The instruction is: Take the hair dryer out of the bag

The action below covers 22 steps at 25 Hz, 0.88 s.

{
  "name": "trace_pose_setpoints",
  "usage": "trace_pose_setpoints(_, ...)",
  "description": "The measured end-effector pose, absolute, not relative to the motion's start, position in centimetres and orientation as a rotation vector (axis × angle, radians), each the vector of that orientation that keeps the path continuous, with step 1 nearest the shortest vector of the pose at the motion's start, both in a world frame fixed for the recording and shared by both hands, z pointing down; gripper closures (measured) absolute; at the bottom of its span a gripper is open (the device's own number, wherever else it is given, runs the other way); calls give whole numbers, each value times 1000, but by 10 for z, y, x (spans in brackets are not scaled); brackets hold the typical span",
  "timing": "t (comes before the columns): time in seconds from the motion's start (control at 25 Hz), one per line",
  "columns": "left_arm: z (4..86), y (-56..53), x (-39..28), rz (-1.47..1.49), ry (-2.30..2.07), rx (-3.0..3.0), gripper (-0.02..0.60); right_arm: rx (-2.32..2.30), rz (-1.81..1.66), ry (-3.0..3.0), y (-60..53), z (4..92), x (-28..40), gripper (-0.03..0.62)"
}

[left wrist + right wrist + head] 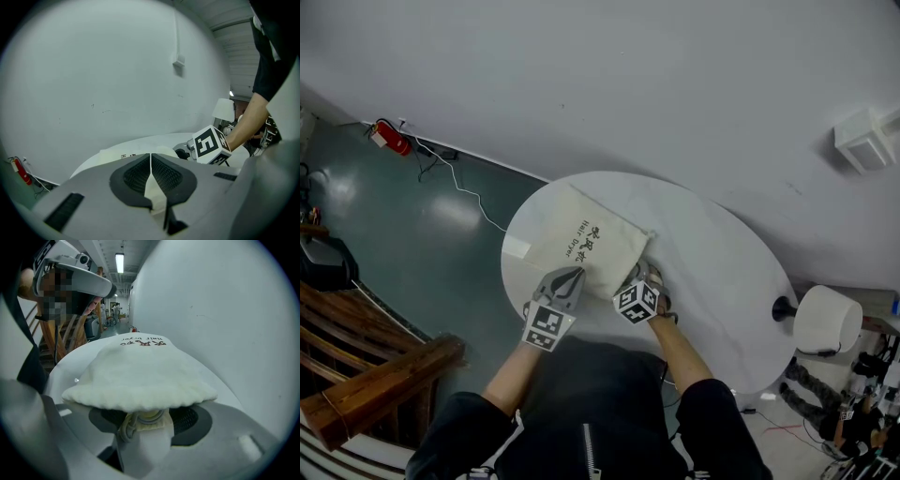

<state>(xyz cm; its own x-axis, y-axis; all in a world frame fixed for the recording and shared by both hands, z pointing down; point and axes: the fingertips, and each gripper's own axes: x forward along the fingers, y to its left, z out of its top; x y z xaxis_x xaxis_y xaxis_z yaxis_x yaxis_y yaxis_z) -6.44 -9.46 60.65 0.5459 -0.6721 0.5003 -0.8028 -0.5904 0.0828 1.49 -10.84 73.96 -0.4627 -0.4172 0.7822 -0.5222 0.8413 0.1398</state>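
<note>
A cream drawstring bag [586, 246] with dark print lies on the round white table [712, 253]. No hair dryer shows; the bag hides whatever is inside. My left gripper [572, 275] sits at the bag's near left edge, and in the left gripper view it [150, 161] is shut on a fold of the cream cloth [154, 192]. My right gripper [645, 274] is at the bag's near right corner. In the right gripper view it [147, 416] stands open, with the gathered bag mouth [140, 371] and its drawstring cord [125, 427] lying between the wide-set pads.
A white lamp shade [827, 319] stands at the table's right edge. A wooden bench [375, 384] is on the floor at the left, with a red extinguisher [389, 137] and a cable by the wall. The grey wall rises just behind the table.
</note>
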Motion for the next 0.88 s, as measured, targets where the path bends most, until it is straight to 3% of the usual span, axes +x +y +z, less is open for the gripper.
trace_pose_setpoints(0.48,613,-93,-63,639,-1204,2480,566,609,188,-2081,-113,763,9,339)
trace_pose_setpoints(0.88,673,-128,-71,762,-1231,2385,563,643,172,-2077,-115,761,11,368)
